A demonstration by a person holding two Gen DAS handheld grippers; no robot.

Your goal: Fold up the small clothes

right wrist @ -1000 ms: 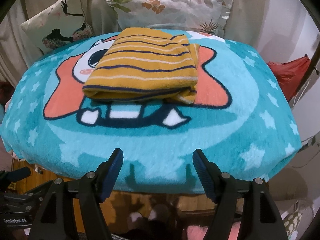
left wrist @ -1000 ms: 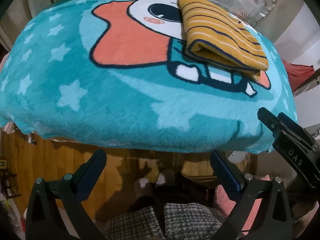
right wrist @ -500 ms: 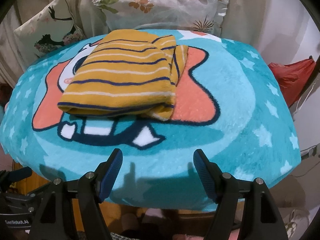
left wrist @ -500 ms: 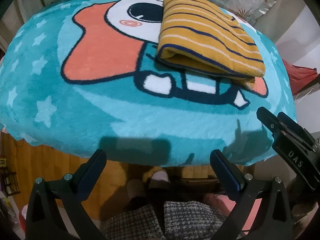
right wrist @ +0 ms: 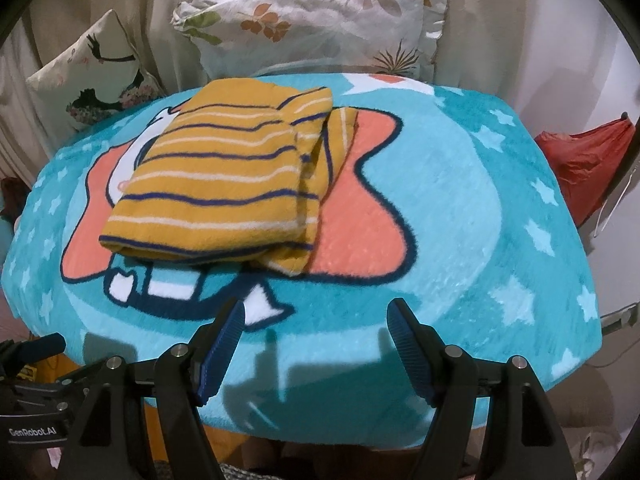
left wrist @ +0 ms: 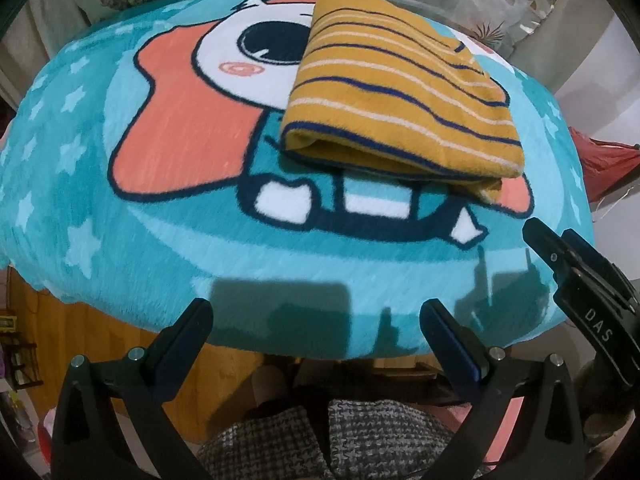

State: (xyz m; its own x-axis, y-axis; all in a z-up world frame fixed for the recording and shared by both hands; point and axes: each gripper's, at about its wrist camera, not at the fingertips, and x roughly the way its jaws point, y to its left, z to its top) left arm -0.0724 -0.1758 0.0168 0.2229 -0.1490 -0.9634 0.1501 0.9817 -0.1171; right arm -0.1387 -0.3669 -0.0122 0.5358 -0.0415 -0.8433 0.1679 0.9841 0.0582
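A folded mustard-yellow garment (left wrist: 400,108) with navy and white stripes lies on a teal cartoon blanket (left wrist: 120,240); it also shows in the right wrist view (right wrist: 224,184), lying on the same blanket (right wrist: 480,220). My left gripper (left wrist: 316,320) is open and empty at the blanket's near edge, short of the garment. My right gripper (right wrist: 316,316) is open and empty over the blanket's near edge, just in front of the garment's right corner. The right gripper's body also shows at the right of the left wrist view (left wrist: 580,280).
Floral pillows (right wrist: 312,20) and a bird-print cushion (right wrist: 92,80) lean behind the blanket. A red bag (right wrist: 588,164) sits off the right side. The wooden floor (left wrist: 36,328) and the person's feet and checked clothing (left wrist: 332,436) are below the near edge.
Both grippers have moved forward toward the blanket and the garment, which now looks larger and closer. Both jaws stay open and the garment has not moved.
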